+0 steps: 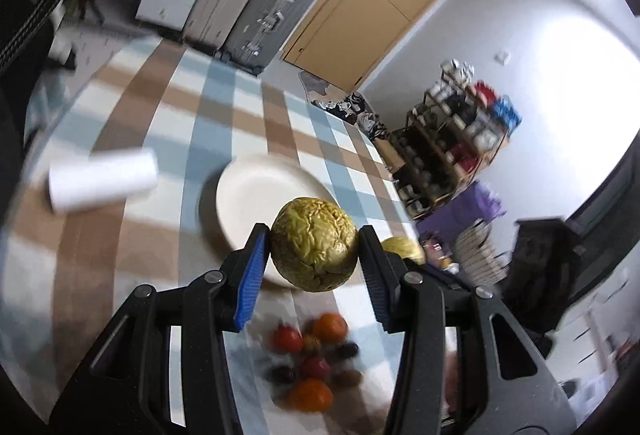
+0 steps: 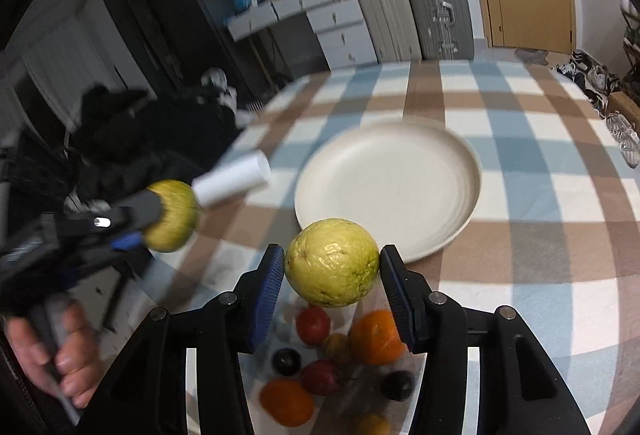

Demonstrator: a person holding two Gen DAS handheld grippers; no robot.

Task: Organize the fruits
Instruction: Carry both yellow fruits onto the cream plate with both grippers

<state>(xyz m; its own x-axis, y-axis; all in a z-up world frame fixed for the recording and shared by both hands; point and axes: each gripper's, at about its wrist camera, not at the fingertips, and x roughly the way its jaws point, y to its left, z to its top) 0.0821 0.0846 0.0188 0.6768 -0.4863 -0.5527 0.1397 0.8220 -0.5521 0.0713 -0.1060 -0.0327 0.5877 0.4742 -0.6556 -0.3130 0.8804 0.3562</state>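
My left gripper (image 1: pixel 315 253) is shut on a wrinkled yellow-green fruit (image 1: pixel 315 243), held in the air above the table in front of the white plate (image 1: pixel 256 191). My right gripper (image 2: pixel 332 271) is shut on a smoother yellow-green guava (image 2: pixel 332 262), held above the table at the near rim of the plate (image 2: pixel 392 187). The left gripper with its fruit (image 2: pixel 173 215) also shows at the left of the right wrist view. A pile of loose fruits, oranges (image 2: pixel 376 337), red ones (image 2: pixel 313 323) and dark ones (image 2: pixel 286 361), lies below both grippers (image 1: pixel 312 359).
A white paper roll (image 2: pixel 232 179) lies on the checked tablecloth (image 2: pixel 520 139) left of the plate. Suitcases (image 2: pixel 436 11), drawers and a door stand beyond the table's far edge. A shelf rack (image 1: pixel 452 139) stands at the right in the left wrist view.
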